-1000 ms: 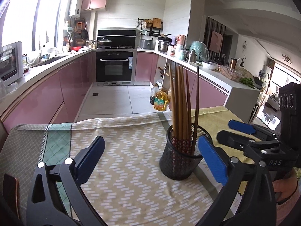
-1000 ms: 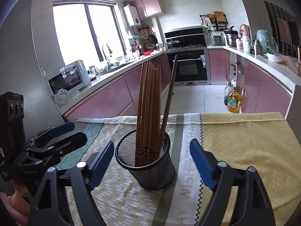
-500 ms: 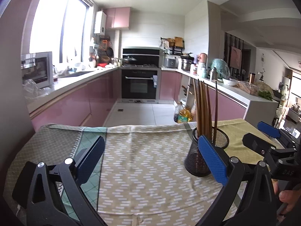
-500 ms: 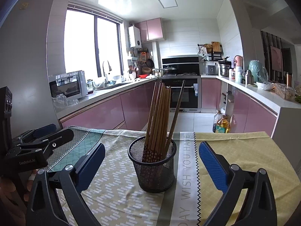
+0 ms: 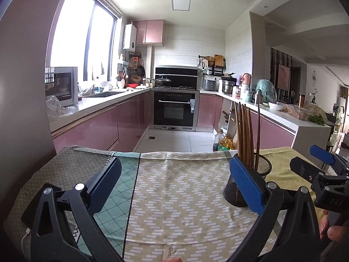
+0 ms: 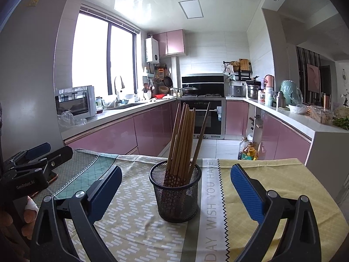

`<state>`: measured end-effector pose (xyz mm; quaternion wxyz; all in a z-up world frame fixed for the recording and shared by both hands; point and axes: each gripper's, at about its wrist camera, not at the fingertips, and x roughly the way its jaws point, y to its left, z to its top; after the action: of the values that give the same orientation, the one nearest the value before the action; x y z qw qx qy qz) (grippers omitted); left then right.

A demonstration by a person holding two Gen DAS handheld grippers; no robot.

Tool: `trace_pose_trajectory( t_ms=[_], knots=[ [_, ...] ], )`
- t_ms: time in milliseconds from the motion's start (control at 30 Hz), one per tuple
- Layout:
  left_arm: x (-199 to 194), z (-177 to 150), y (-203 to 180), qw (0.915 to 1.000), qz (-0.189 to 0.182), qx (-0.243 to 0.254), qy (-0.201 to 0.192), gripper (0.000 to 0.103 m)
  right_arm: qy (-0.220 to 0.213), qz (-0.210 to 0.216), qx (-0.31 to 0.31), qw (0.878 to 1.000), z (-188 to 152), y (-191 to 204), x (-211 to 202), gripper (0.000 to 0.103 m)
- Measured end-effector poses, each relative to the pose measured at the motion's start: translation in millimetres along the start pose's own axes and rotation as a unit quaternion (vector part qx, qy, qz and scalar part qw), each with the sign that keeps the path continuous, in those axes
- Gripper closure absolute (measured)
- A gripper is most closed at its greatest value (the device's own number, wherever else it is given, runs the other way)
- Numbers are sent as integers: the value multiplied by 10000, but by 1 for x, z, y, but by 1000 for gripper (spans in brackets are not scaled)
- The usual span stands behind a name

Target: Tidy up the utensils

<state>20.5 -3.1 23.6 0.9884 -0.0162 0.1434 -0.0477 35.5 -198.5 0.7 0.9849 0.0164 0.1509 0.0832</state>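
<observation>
A black mesh holder [image 6: 176,193] stands upright on the patterned tablecloth [image 6: 135,224], with several wooden chopsticks [image 6: 182,139] standing in it. In the left wrist view the holder [image 5: 261,170] sits at the right, partly behind my right finger pad. My left gripper [image 5: 174,183] is open and empty over the cloth, left of the holder. My right gripper [image 6: 175,185] is open and empty, with the holder centred in front of it. The left gripper also shows in the right wrist view [image 6: 37,159], and the right gripper in the left wrist view [image 5: 320,163].
The table's far edge [image 6: 250,160] drops to the kitchen floor, where oil bottles [image 6: 248,150] stand. Pink cabinets and counters ring the room. A dark flat object [image 6: 51,178] lies on the cloth under the left gripper.
Both grippers have drawn back and tilted up from the holder. It now looks smaller and farther right in the left view. Both stay open and empty.
</observation>
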Motion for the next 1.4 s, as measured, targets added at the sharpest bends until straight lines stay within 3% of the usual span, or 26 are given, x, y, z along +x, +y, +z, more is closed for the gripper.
trace_pose_trajectory(
  t_ms=[567,1400],
  knots=[
    [-19,2,-1,9995,55,24,-326,5,-141,-35,19,9999,2,4,-10,6],
    [-22,1,-3,9994,30,59,-342,5,-200,-69,49,9998,4,2,-17,6]
  ],
)
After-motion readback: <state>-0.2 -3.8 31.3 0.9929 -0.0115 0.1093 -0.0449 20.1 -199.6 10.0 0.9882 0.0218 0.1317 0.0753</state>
